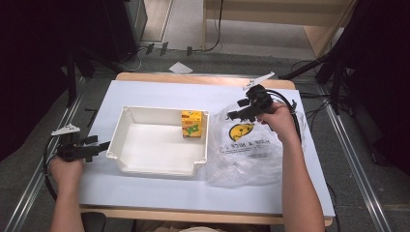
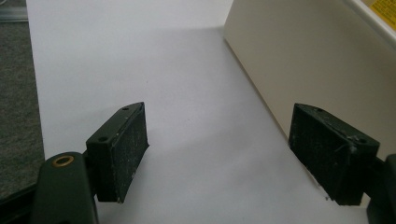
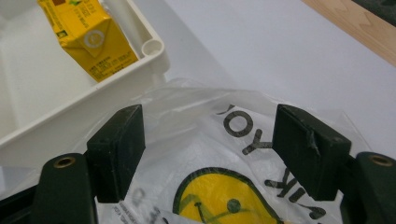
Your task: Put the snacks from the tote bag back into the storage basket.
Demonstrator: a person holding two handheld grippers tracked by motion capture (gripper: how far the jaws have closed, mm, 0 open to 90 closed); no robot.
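A white bin (image 1: 159,164) stands in the middle of the table, with a yellow juice carton (image 1: 192,124) upright in its far right corner. To its right lies a clear plastic bag (image 1: 246,154) printed with a yellow smiley face. My right gripper (image 1: 234,114) hovers open over the bag's far edge, near the bin's corner; in the right gripper view the bag (image 3: 219,154) lies between the jaws, and the carton (image 3: 86,37) sits beyond. My left gripper (image 1: 104,146) is open beside the bin's left wall (image 2: 299,60), above the bare table.
The white tabletop (image 1: 159,92) has a wooden edge. Dark stands (image 1: 333,72) and cables flank the table on the floor. A white scrap (image 1: 180,67) lies on the floor beyond the far edge.
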